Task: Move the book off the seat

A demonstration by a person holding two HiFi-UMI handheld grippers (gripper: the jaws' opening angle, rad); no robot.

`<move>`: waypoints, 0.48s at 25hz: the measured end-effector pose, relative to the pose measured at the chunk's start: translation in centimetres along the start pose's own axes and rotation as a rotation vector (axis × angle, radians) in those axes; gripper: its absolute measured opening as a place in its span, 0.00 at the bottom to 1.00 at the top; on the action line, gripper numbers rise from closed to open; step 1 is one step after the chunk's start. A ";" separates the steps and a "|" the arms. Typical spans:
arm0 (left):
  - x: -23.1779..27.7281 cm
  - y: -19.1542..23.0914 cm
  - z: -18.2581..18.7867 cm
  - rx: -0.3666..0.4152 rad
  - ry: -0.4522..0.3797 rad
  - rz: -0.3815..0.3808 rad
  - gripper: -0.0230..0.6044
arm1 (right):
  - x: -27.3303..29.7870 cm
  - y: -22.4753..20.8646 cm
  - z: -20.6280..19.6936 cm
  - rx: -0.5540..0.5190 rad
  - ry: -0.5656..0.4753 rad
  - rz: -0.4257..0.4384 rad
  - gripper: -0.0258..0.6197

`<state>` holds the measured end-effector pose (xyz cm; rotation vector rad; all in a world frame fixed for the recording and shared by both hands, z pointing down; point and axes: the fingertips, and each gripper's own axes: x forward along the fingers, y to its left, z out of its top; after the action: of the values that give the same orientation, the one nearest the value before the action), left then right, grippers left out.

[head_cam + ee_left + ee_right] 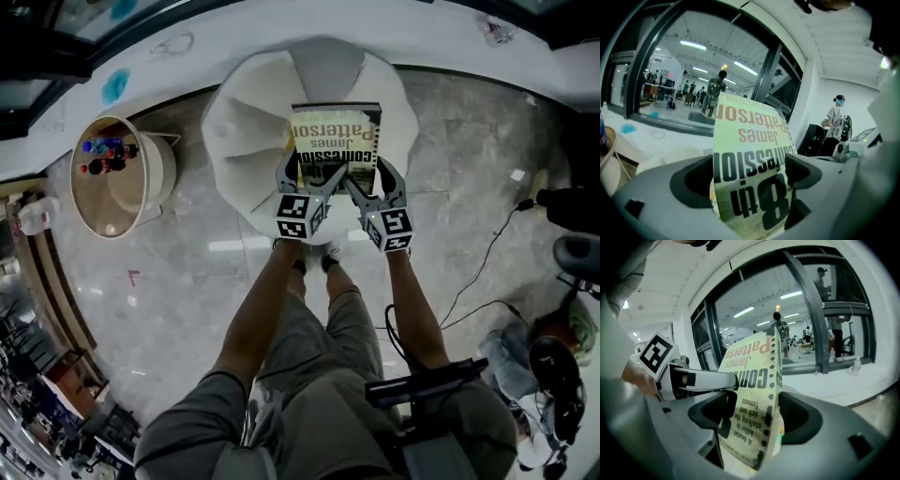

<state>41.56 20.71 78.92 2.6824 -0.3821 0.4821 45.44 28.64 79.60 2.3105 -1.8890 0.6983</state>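
Observation:
A pale green paperback book (pixel 336 141) hangs above the white rounded seat (pixel 246 131), held up by both grippers at its near edge. My left gripper (pixel 302 176) is shut on the book's near left corner, and my right gripper (pixel 367 178) is shut on its near right corner. In the left gripper view the book (pixel 752 150) stands between the dark pads (pixel 696 180) of that gripper (pixel 750 176). The right gripper view shows the book (pixel 752 380) upright in the right gripper (pixel 754 417), with the left gripper's marker cube (pixel 657 352) beside it.
A round tub-like side table (pixel 141 178) with small bottles stands left of the seat. A white window ledge (pixel 234 52) runs behind the seat. Cables (pixel 487 267) and dark equipment (pixel 562 375) lie on the marble floor at the right. A person (pixel 836 117) stands in the background.

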 end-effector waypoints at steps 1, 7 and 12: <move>-2.0 -0.8 2.4 0.013 -0.018 0.004 0.78 | -1.5 1.4 2.4 -0.013 -0.013 0.010 0.58; -15.2 -5.2 15.6 0.048 -0.137 0.009 0.78 | -9.6 10.9 16.5 -0.081 -0.147 0.070 0.58; -25.1 -6.2 20.7 0.062 -0.221 0.034 0.78 | -13.9 18.7 21.9 -0.139 -0.199 0.112 0.58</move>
<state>26.61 22.49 49.37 2.8023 -0.4828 0.2097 32.30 29.43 50.42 2.2757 -2.0895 0.3434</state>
